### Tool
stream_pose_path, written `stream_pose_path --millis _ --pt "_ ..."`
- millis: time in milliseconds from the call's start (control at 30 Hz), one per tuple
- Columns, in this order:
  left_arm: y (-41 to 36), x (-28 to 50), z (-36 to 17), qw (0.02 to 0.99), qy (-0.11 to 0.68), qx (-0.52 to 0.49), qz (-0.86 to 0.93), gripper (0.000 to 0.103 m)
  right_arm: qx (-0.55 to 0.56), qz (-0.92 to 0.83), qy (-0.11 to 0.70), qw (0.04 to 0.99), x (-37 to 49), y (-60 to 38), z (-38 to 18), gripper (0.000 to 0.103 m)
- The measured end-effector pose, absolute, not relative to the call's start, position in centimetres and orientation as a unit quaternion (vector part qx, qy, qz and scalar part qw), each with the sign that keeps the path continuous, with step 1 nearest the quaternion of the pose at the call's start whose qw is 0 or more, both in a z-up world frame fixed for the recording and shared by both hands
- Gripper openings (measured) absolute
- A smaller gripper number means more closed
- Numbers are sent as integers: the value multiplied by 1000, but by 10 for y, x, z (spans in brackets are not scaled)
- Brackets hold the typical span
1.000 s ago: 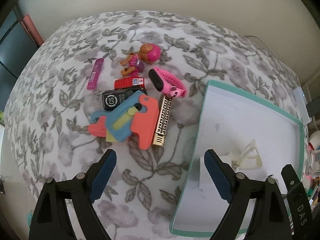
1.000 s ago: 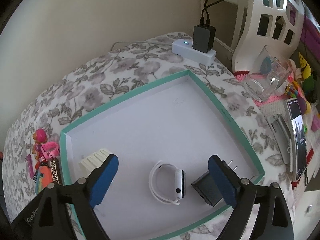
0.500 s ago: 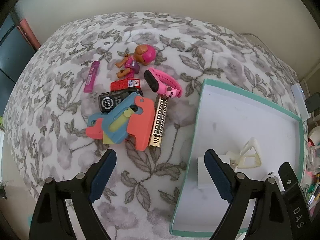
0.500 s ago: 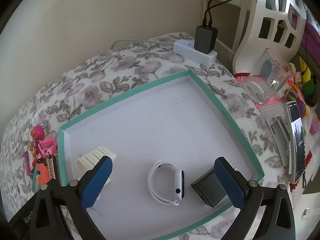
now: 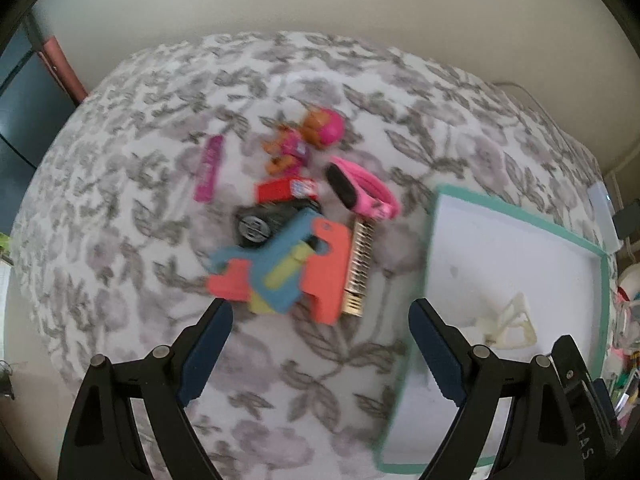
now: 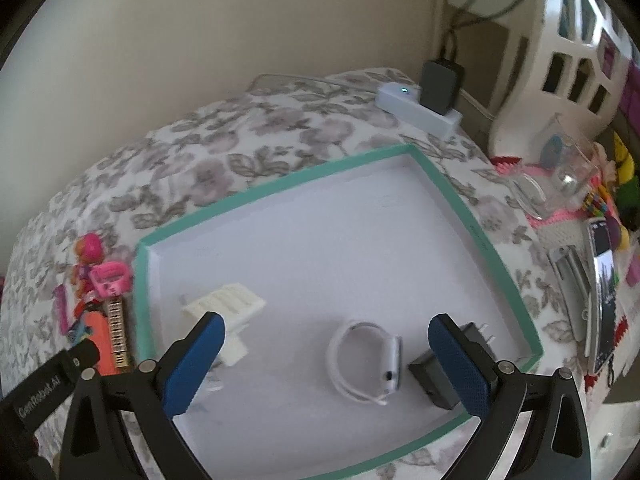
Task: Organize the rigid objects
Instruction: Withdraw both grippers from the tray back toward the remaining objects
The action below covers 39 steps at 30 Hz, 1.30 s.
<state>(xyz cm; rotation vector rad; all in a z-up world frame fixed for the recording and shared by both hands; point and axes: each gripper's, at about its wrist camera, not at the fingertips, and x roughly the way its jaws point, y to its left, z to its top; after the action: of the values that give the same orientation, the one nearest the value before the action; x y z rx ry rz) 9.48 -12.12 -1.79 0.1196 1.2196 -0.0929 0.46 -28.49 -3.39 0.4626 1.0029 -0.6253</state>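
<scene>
A pile of small things lies on the flowered cloth: an orange and blue plastic piece (image 5: 304,264), a gold comb (image 5: 360,268), a black fob (image 5: 256,224), a red box (image 5: 280,190), a pink band (image 5: 368,192), a doll (image 5: 316,132) and a pink stick (image 5: 210,168). My left gripper (image 5: 320,316) hangs open just below the pile, holding nothing. A white box lid with a teal rim (image 6: 280,184) holds a cream stand (image 6: 228,304), a white watch (image 6: 368,360) and a black charger (image 6: 444,368). My right gripper (image 6: 326,340) stands open above the watch.
A white power strip (image 6: 416,108) with a black plug sits behind the lid. To the right are a glass mug (image 6: 560,176), a phone (image 6: 604,296) and bright toys. A wall runs behind the table. Part of the left gripper's body (image 6: 48,380) shows beside the lid.
The left view has shifted so the pile sits nearer its fingers. The right jaws widened, and the right view rolled a little over the lid.
</scene>
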Motion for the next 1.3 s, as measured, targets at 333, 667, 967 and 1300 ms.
stream_pose_path --millis 333,667,967,1300 --pt "-75 112 16 840 538 54 -27 90 183 -217 438 853 31 -234 -2 103" --pt "-21 127 12 843 537 38 10 90 168 -138 457 862 68 -183 -8 103" --pt "29 144 -53 797 600 -15 62 90 154 -94 492 852 99 -147 -32 102" --pt "47 153 -78 787 609 -22 91 90 168 -74 520 834 127 -126 -57 92"
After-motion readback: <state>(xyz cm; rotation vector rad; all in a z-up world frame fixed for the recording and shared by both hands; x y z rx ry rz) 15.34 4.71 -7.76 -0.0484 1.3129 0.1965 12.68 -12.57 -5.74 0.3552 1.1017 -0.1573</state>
